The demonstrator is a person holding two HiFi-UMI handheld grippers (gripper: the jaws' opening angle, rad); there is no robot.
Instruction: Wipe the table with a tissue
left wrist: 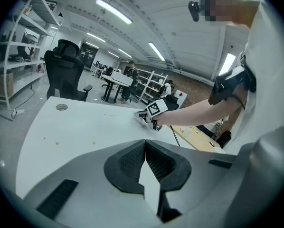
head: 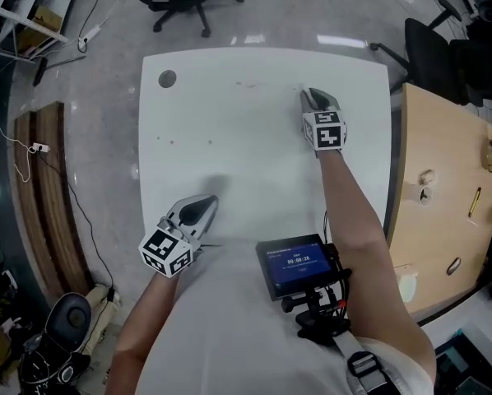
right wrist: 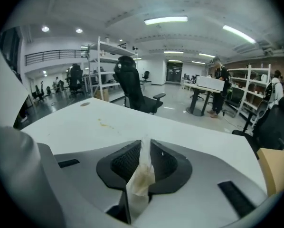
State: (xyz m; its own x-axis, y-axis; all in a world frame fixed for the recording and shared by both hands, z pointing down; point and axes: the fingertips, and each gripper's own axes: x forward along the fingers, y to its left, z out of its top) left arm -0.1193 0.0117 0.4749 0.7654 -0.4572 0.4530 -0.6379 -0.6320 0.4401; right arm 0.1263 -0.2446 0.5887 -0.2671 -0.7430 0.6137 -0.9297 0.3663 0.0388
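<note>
**Tissue clamped in the right tongs over a spotted white desk**

The right tongs are shown closed on a crumpled white tissue. The tissue is pinched between the two pads, with a yellow-brown stain on the bunched part that hangs below them. The left tongs are shown closed with nothing between the pads.

In the head view the right tongs are seen at the far right part of the desk, close to its far edge, on an outstretched forearm. Whether the tissue touches the surface cannot be told. The left tongs are placed near the desk's near edge, well apart from the right ones.

The desk top is white and nearly bare. A yellowish smear is seen ahead of the right tongs, and a few small specks are scattered toward the left side. A round grey cap is set in the far left corner.

A small screen is carried at the person's chest. To the right, just beside the white desk, a second desk of pale wood is seen. A black office chair is parked beyond the far edge on a polished grey floor. White shelving racks and ceiling strip lights are shown in the open room, and a person is seen standing at a distant table.
</note>
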